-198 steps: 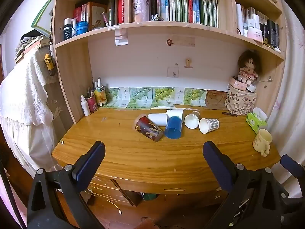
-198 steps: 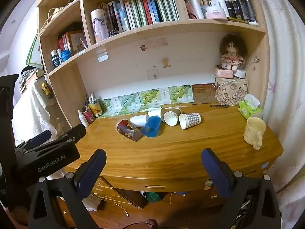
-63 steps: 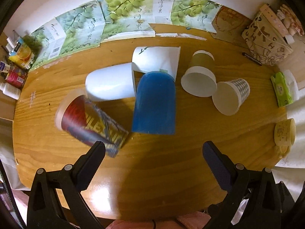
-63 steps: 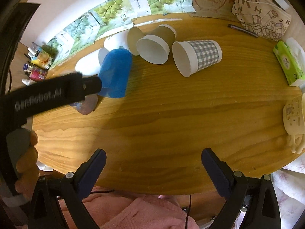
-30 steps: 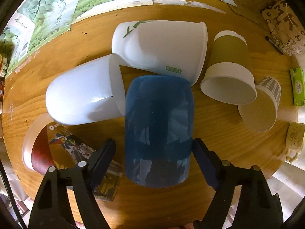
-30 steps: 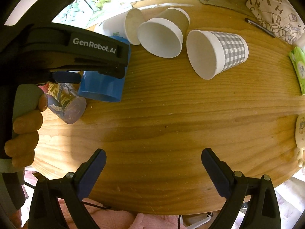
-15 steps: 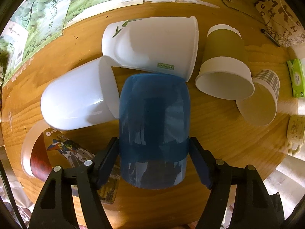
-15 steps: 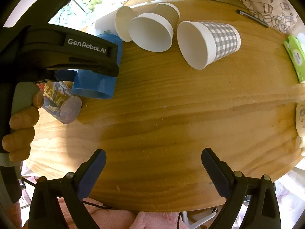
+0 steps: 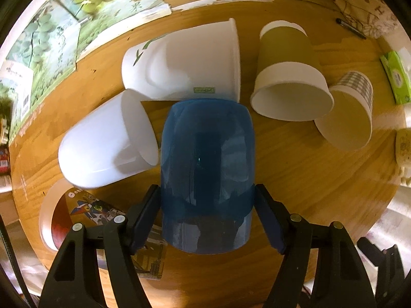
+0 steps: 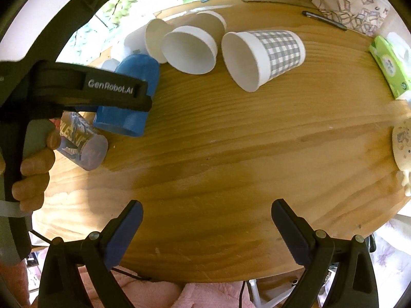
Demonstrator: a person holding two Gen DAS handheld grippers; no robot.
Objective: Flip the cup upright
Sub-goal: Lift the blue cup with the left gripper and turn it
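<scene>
A blue plastic cup (image 9: 208, 164) lies on its side on the wooden desk (image 9: 295, 179), its closed end toward the back. My left gripper (image 9: 207, 214) is shut on the blue cup near its open end, one finger on each side. The cup also shows in the right wrist view (image 10: 128, 95), partly behind the left gripper's body. My right gripper (image 10: 206, 228) is open and empty over bare wood at the desk's front.
Several other cups lie on their sides: two white ones (image 9: 108, 141) (image 9: 185, 61), an olive paper cup (image 9: 287, 77), a checked cup (image 10: 264, 56) and a printed cup (image 10: 82, 141). A green tissue pack (image 10: 388, 64) and a cream mug (image 10: 403, 151) are at the right.
My left gripper has come down over the blue cup and its fingers have closed from wide open onto the cup's sides. My right gripper has stayed open over the front of the desk.
</scene>
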